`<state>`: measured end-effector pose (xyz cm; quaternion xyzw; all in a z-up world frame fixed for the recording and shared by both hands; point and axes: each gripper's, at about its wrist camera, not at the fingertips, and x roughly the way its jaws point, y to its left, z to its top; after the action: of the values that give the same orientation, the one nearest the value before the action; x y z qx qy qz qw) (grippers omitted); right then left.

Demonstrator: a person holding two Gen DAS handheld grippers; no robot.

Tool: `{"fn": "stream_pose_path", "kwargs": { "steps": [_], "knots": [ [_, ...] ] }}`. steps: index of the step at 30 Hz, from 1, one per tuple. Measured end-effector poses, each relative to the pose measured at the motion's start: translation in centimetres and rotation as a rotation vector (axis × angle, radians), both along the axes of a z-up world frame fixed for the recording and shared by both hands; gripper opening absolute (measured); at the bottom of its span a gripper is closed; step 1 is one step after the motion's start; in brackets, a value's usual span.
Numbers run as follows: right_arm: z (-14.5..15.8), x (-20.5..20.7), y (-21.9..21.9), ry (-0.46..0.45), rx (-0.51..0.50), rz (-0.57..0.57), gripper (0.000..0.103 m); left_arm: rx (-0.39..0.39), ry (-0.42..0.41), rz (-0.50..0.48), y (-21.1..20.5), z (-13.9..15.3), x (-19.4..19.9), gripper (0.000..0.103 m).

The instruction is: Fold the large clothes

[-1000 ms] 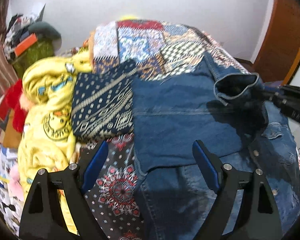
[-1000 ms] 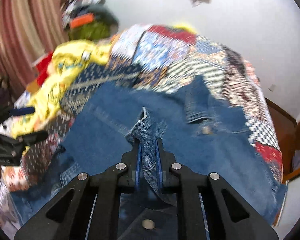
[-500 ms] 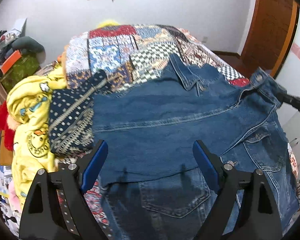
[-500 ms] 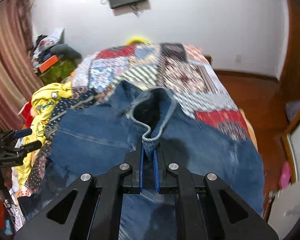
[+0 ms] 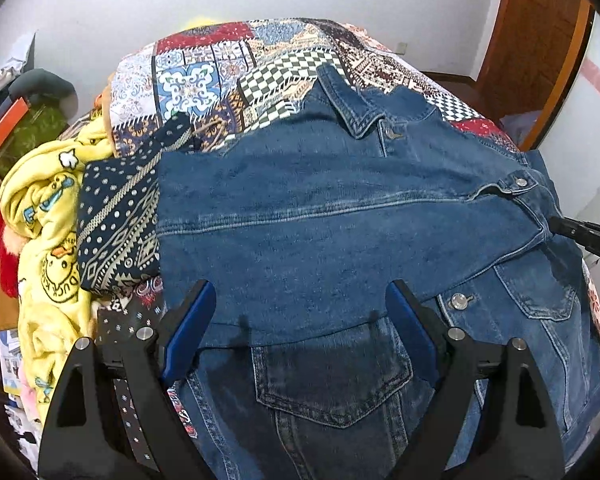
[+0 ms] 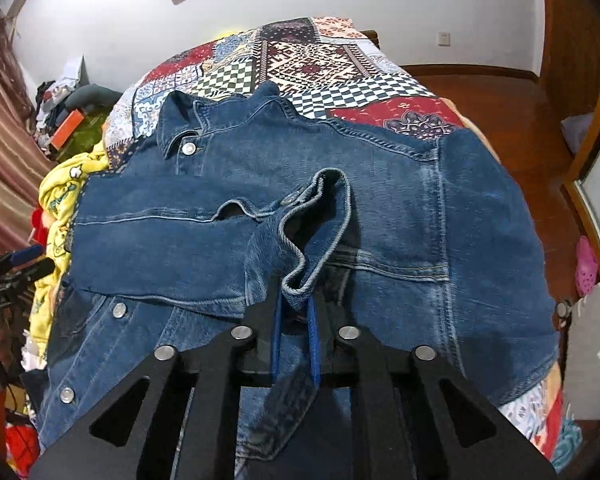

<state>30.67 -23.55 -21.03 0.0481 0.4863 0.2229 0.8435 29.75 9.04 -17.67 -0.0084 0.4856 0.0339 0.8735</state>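
A blue denim jacket [image 5: 340, 216] lies spread on the patchwork bed, with one sleeve folded across its front. My left gripper [image 5: 300, 308] is open and empty just above the jacket's near part. My right gripper [image 6: 296, 300] is shut on the sleeve cuff [image 6: 320, 216] and holds it over the jacket's middle. In the left wrist view the right gripper's tip [image 5: 580, 232] shows at the right edge, on the sleeve end. The jacket [image 6: 420, 208] fills the right wrist view, collar at the far left.
The patchwork bedspread [image 5: 228, 76] lies under the jacket. A yellow duck-print blanket [image 5: 48, 240] and a dark patterned cloth [image 5: 116, 224] lie to the left. A cluttered shelf [image 5: 20, 116] stands far left. A wooden door [image 5: 540, 32] and wooden floor [image 6: 520, 92] are at the right.
My right gripper has carried the sleeve cuff across the jacket to its right side and lowered it, so the sleeve now lies flat. My left gripper stayed open and shifted little.
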Motion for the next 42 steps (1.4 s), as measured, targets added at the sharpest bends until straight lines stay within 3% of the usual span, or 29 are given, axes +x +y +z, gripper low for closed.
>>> {"fn": "stream_pose_path", "kwargs": {
  "steps": [3,5,7,10,16,23,26,30,33,35,38,40,42],
  "knots": [
    [0.7,-0.2,-1.0,-0.024,-0.047,-0.028,0.023,0.004,-0.029,-0.009,-0.4,1.3,0.4,0.087],
    [1.4,-0.3,-2.1,-0.045,-0.081,-0.064,0.038,0.009,-0.049,-0.02,-0.9,2.1,0.8,0.087],
    [2.6,-0.7,-3.8,-0.071,-0.085,-0.12,0.066,0.013,-0.073,-0.035,-1.6,3.1,1.5,0.087],
    [4.0,-1.4,-6.7,-0.104,-0.045,-0.207,0.08,-0.005,-0.102,-0.06,-2.9,4.3,2.9,0.09],
    [3.2,-1.7,-12.6,-0.018,0.052,-0.363,0.083,-0.057,-0.098,-0.091,-5.8,3.8,5.3,0.092],
    [-3.9,-1.5,-17.1,0.249,0.195,-0.486,0.083,-0.108,-0.011,-0.126,-8.6,0.3,6.2,0.092],
    [-6.4,-1.4,-18.2,0.324,0.264,-0.52,0.083,-0.094,0.014,-0.136,-9.1,-0.7,6.0,0.092],
    [-8.3,-0.8,-18.8,0.353,0.33,-0.561,0.084,-0.09,0.025,-0.119,-8.5,-1.2,5.6,0.092],
    [-8.7,0.2,-18.9,0.332,0.32,-0.598,0.082,-0.096,0.029,-0.091,-7.7,-1.3,5.5,0.092],
    [-8.9,1.0,-18.9,0.327,0.295,-0.642,0.071,-0.102,0.034,-0.078,-7.2,-1.4,5.4,0.092],
    [-8.8,1.6,-19.4,0.313,0.29,-0.729,0.047,-0.098,0.03,-0.063,-6.7,-1.3,5.1,0.092],
    [-7.9,1.7,-19.3,0.286,0.234,-0.747,0.024,-0.094,0.027,-0.055,-6.4,-1.1,4.8,0.092],
    [-6.7,1.4,-19.0,0.246,0.202,-0.74,0.015,-0.085,0.02,-0.056,-6.3,-0.9,4.5,0.092]
  ]
}}
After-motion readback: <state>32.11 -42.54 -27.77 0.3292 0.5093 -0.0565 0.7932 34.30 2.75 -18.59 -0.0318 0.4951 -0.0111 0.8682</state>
